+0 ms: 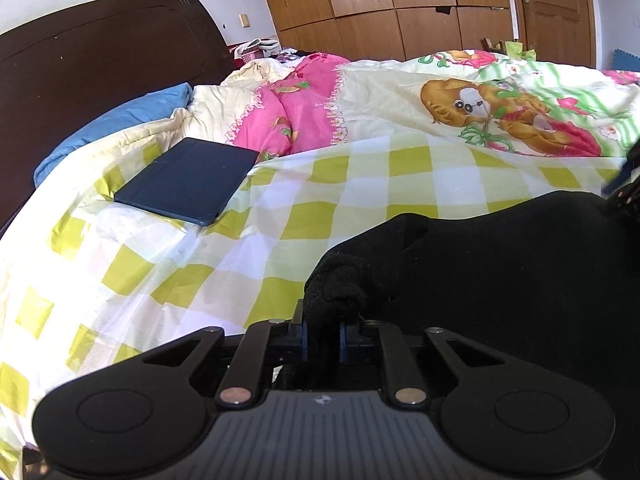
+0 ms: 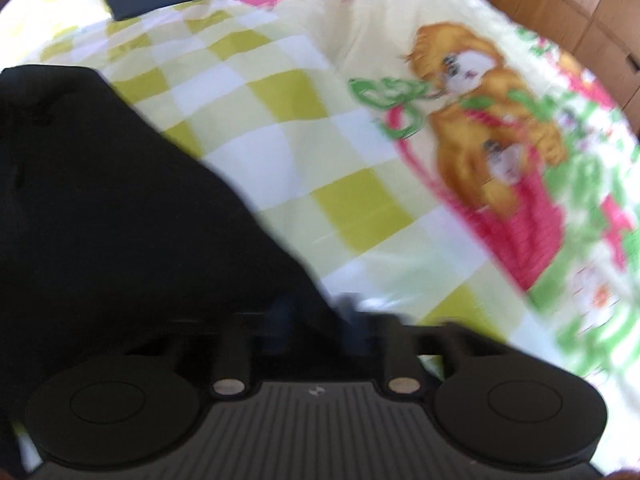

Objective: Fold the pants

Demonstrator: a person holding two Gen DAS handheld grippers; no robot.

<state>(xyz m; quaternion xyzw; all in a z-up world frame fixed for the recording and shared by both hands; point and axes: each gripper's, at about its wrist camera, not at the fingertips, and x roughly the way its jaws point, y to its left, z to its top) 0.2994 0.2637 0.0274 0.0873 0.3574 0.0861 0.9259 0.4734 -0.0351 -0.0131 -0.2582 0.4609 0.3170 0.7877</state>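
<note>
The black pants [image 1: 500, 280] lie on the yellow-and-white checked sheet [image 1: 200, 260], filling the lower right of the left wrist view. My left gripper [image 1: 322, 332] is shut on a bunched fold of their black fabric, which bulges up between the blue pads. In the blurred right wrist view the pants [image 2: 120, 200] cover the left side, and their edge runs down into my right gripper [image 2: 324, 316]. Its fingers stand close together, shut on that edge. A dark part at the right edge of the left wrist view looks like the right gripper [image 1: 624, 188].
A dark tablet case [image 1: 188, 180] lies on the sheet towards the headboard [image 1: 100, 60], beside a blue pillow [image 1: 120, 120]. A crumpled cartoon quilt [image 1: 480, 108] in pink and cream covers the far side of the bed. Wooden wardrobes [image 1: 380, 0] stand behind.
</note>
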